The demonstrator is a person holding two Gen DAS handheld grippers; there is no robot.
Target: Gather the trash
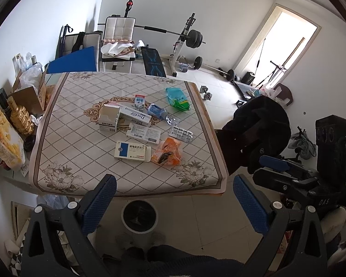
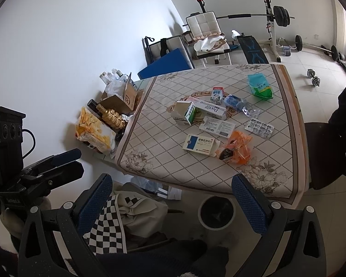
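Note:
Trash lies on the patterned table (image 1: 64, 143): a blue-and-white medicine box (image 1: 131, 150), an orange wrapper (image 1: 167, 152), blister packs (image 1: 181, 134), a "Doctor" box (image 1: 135, 115), an open carton (image 1: 108, 117), a milk carton (image 1: 139, 100), a blue wrapper (image 1: 158, 111) and a green-and-blue bag (image 1: 178, 98). A round bin (image 1: 139, 215) stands on the floor below the table's near edge; it also shows in the right wrist view (image 2: 216, 212). My left gripper (image 1: 173, 194) is open and empty above the bin. My right gripper (image 2: 170, 196) is open and empty, short of the table (image 2: 276, 120).
Bottles, a gold bottle (image 1: 20, 115), snack bags and a cardboard box (image 1: 32, 92) crowd the table's left side. A dark chair with clothing (image 1: 260, 124) stands right of the table. A weight bench (image 1: 154, 62) and barbells lie beyond. Checkered fabric (image 2: 108, 228) lies on the floor.

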